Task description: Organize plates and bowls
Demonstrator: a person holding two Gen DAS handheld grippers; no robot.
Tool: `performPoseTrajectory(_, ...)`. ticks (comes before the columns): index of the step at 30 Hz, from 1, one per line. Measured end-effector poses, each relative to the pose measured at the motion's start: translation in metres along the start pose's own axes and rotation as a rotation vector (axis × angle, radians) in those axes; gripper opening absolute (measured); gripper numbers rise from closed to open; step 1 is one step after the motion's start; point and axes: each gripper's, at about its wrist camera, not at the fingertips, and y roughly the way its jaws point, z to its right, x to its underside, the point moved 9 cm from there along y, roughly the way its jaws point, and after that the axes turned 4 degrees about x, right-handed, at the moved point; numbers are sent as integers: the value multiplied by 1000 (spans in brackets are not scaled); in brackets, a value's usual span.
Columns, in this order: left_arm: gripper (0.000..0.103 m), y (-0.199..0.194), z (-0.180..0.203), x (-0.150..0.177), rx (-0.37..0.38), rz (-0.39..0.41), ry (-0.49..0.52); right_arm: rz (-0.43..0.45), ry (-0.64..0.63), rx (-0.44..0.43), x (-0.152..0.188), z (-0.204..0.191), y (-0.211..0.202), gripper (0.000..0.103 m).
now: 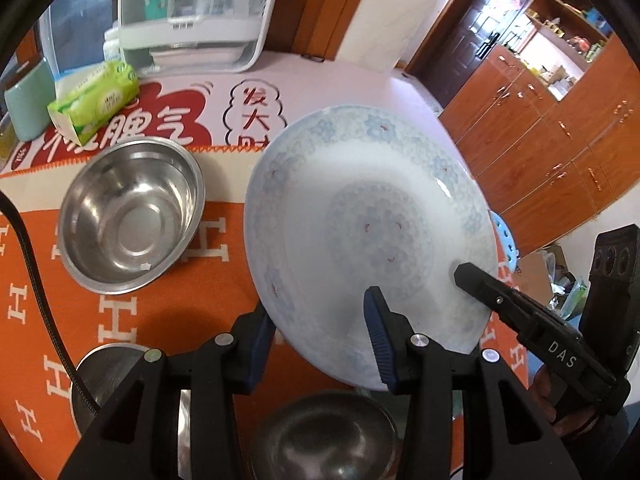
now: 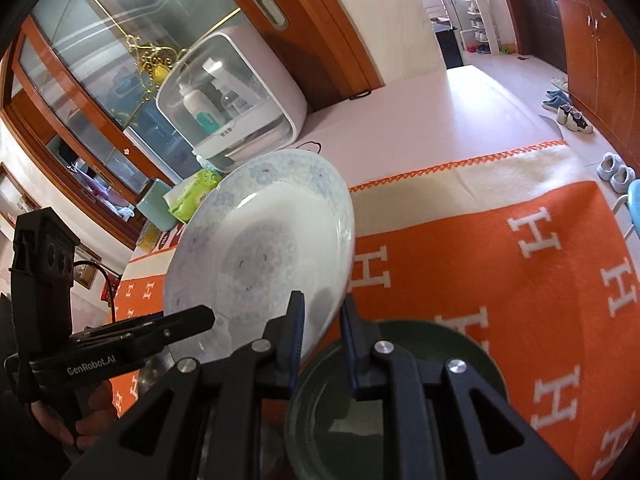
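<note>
A white plate (image 1: 360,216) with a pale blue flower pattern hangs tilted above the orange cloth, held from two sides. My left gripper (image 1: 318,300) is shut on its near rim, one blue pad under the rim and one on the inner face. My right gripper (image 2: 322,296) is shut on the plate (image 2: 260,248) at its lower edge. In the left wrist view a finger (image 1: 476,280) of the right gripper lies on the plate's right side. Steel bowls sit at left (image 1: 132,216) and below my left fingers (image 1: 324,436). A dark green bowl (image 2: 400,400) lies under the right gripper.
An orange blanket (image 2: 500,280) with white H letters covers the table. At the back stand a white cabinet (image 1: 192,12) holding bottles, a green tissue pack (image 1: 96,100) and a teal cup (image 1: 28,100). Another steel dish (image 1: 104,376) is at the lower left. Wooden cupboards (image 1: 560,140) stand beyond the table.
</note>
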Motion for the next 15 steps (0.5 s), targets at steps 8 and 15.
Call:
performPoseTrajectory(8,43,-54,30,22,8,85,36,63,14,-31,22,-18,-49,17)
performPoseTrajectory(15,43,-96,39,51,1,136,53,84,-33,-58,49,-38,-75,17)
